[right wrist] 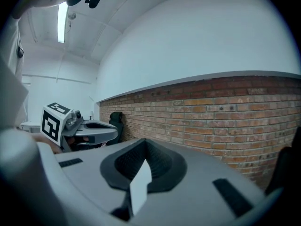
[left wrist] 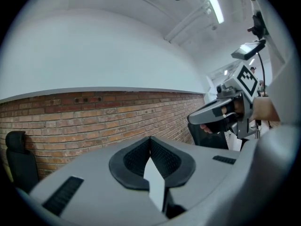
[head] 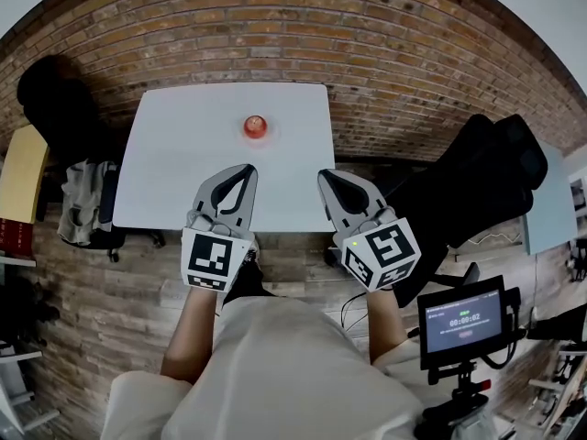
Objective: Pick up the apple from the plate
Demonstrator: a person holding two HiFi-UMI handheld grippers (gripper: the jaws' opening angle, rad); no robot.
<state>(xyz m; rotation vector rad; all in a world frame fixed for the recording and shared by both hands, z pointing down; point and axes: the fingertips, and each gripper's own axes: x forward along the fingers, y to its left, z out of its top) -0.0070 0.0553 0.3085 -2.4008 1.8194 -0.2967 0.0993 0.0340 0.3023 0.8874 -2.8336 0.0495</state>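
A red apple point(head: 255, 124) sits on a small plate point(head: 255, 137) near the far middle of a white table point(head: 183, 154) in the head view. My left gripper point(head: 246, 170) hovers over the table's near edge, jaws together and empty. My right gripper point(head: 325, 178) is beside it on the right, also shut with nothing held. Both point toward the apple and stay well short of it. The left gripper view shows its own closed jaws point(left wrist: 150, 140), with the right gripper point(left wrist: 221, 114) off to the side. The right gripper view shows closed jaws point(right wrist: 146, 144) and the left gripper point(right wrist: 89, 128). Neither gripper view shows the apple.
A black chair point(head: 55, 99) stands at the table's left, with a grey cloth point(head: 87, 200) below it. Black chairs point(head: 477, 181) are at the right. A small monitor point(head: 461, 324) on a stand is at the lower right. A brick wall point(left wrist: 94, 112) runs behind.
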